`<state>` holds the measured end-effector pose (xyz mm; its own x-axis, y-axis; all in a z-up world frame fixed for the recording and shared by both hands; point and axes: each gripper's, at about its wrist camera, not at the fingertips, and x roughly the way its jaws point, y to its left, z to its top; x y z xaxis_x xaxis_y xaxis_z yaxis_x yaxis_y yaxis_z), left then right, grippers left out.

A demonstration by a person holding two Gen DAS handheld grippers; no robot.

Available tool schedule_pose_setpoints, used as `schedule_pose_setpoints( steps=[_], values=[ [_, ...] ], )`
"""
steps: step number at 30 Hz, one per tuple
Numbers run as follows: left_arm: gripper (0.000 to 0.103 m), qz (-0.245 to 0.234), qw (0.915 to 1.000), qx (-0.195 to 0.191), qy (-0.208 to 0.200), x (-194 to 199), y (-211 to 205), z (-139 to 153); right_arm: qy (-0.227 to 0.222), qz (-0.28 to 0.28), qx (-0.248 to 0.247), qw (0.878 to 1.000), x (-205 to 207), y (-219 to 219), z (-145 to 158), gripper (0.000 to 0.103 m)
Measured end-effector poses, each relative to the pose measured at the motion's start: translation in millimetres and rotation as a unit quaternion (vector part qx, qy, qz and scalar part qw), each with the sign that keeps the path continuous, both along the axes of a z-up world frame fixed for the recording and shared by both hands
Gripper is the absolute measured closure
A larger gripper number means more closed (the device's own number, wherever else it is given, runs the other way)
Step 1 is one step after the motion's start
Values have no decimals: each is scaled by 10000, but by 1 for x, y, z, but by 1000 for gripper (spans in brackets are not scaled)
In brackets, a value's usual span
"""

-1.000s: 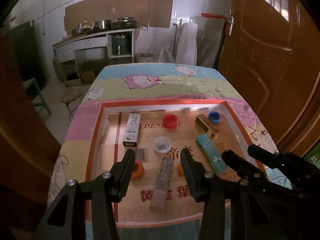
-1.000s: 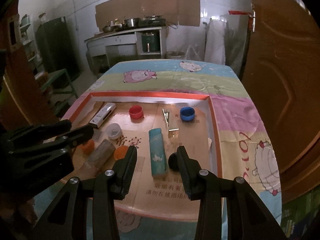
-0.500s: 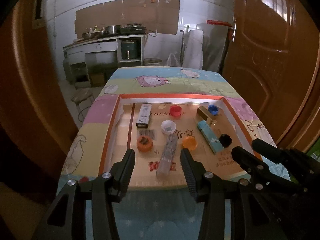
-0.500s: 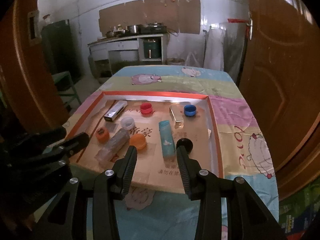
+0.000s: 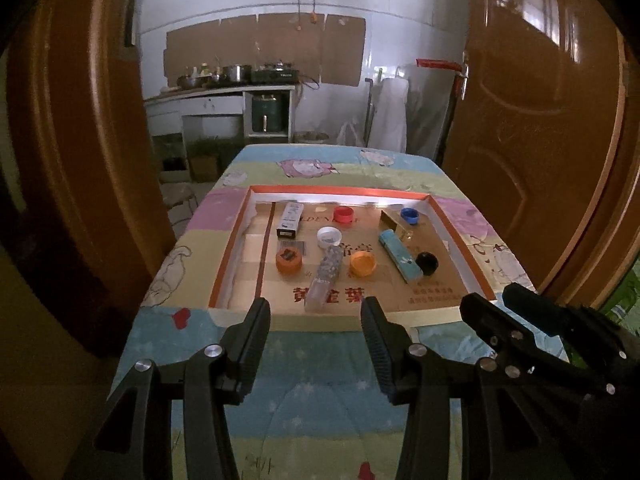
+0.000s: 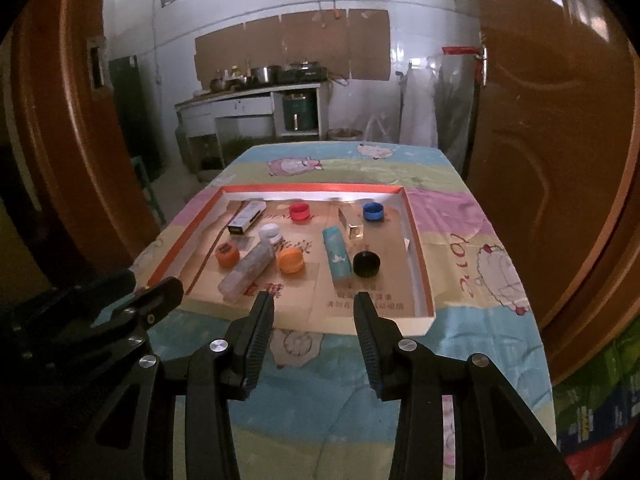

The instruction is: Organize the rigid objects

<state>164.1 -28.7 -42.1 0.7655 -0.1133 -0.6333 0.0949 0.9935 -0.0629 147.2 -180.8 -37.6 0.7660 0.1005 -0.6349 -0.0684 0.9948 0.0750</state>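
Hovering short of tray (image 5: 454,236): left tongs (image 5: 316,330) and right tongs (image 6: 314,320) both wide apart, empty. Caps, small boxes lie loose inside tray. Advise approaching one item squarely, straddling before closing.

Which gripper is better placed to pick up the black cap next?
Right, probably. The black cap lies almost straight ahead of the open right gripper, just beyond its fingertips. From the open left gripper the cap sits far off to the right, past the teal box.
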Motion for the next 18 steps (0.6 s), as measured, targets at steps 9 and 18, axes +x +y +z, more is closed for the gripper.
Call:
schedule_pose_setpoints(
  steps=[9,18],
  values=[
    [56,406,9980,79,-488,-40,8,20,-126,-93,-30,9999,-35,1,11,60],
    [56,365,9958,301,-784,-78,7,34,-461,-350,-387,9976,-75,7,31,60]
  ],
)
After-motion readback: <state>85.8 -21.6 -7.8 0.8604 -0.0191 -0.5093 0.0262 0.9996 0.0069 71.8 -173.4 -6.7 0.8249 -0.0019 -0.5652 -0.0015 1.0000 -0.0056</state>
